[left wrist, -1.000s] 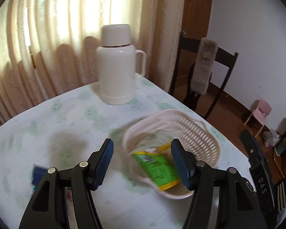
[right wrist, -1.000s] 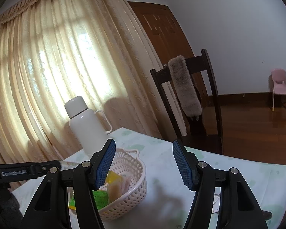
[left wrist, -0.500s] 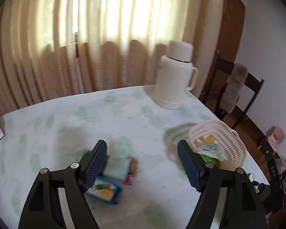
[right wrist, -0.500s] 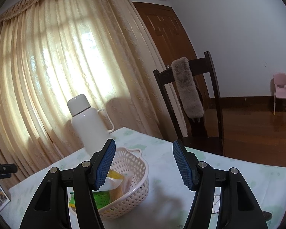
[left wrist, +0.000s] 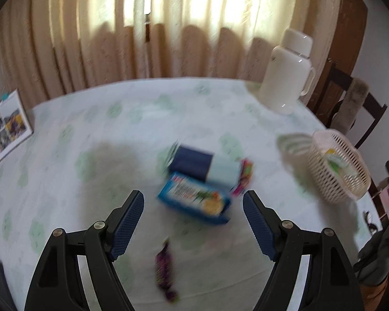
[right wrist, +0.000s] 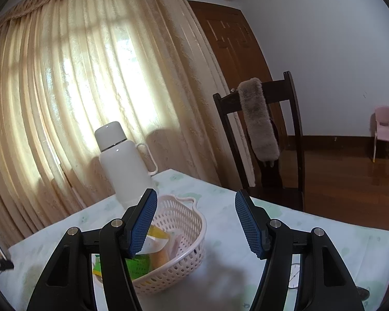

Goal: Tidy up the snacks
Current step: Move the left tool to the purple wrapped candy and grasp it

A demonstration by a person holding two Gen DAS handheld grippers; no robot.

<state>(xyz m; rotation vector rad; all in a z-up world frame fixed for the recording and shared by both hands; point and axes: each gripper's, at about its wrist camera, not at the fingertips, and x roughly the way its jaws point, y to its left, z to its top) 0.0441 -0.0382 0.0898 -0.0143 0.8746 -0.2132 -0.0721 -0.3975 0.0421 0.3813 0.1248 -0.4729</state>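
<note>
My left gripper hangs open over the table with nothing between its pads. Just beyond its tips lies a blue biscuit box. Behind the box are a dark-and-light blue packet and a pink wrapper. A purple candy lies nearer, between the fingers. The pink basket stands at the right edge of the table. My right gripper is open and empty above the table, with the basket behind its left finger. A green packet and a yellow one lie inside the basket.
A white thermos jug stands at the back of the round table by the curtain. A dark wooden chair with a grey furry cover stands past the table's edge. A photo booklet lies at the far left.
The left view has swung away from the basket to the loose snacks on the left, and its jaws have widened. The right gripper has held still.
</note>
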